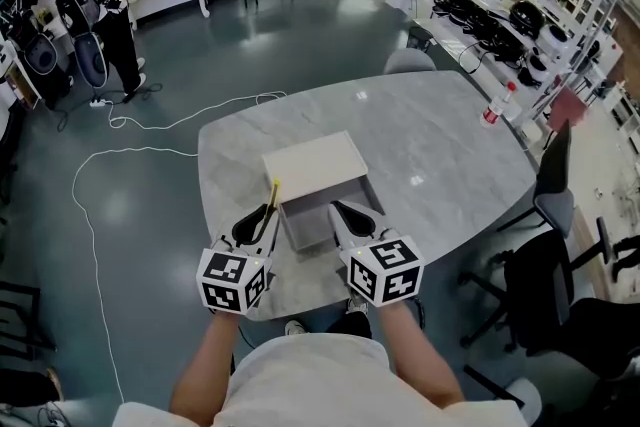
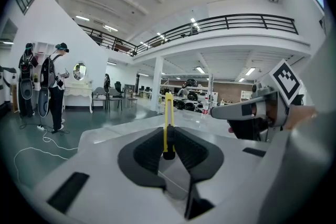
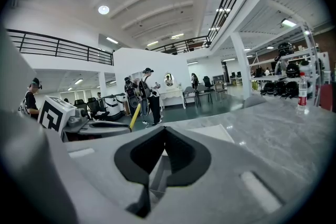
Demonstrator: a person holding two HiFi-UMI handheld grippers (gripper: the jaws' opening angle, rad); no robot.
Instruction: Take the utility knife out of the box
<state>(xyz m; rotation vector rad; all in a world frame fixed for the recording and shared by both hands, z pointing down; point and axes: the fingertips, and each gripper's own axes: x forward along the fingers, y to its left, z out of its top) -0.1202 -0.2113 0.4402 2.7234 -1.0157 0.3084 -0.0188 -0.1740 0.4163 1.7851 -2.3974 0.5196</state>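
Both jaws of my left gripper (image 2: 168, 147) pinch the knife (image 2: 168, 110) low so it stands upright, out just left of the box (image 1: 315, 170). My right gripper (image 3: 164, 136) has its jaws closed and empty beside the drawer (image 1: 318, 220), probably to steady it on the table (image 1: 440, 145).

Left gripper (image 2: 168, 150) jaws clamp yellow utility knife (image 2: 168, 118) upright; right gripper (image 2: 257, 110) beside.

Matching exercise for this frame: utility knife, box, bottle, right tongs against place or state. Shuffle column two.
Column 1
1. utility knife
2. box
3. bottle
4. right tongs

Column 2
A. upright near the right edge of the table
B. shut, nothing between them
C. clamped in the left tongs
D. on the table, tray slid out

Pairs: 1-C, 2-D, 3-A, 4-B
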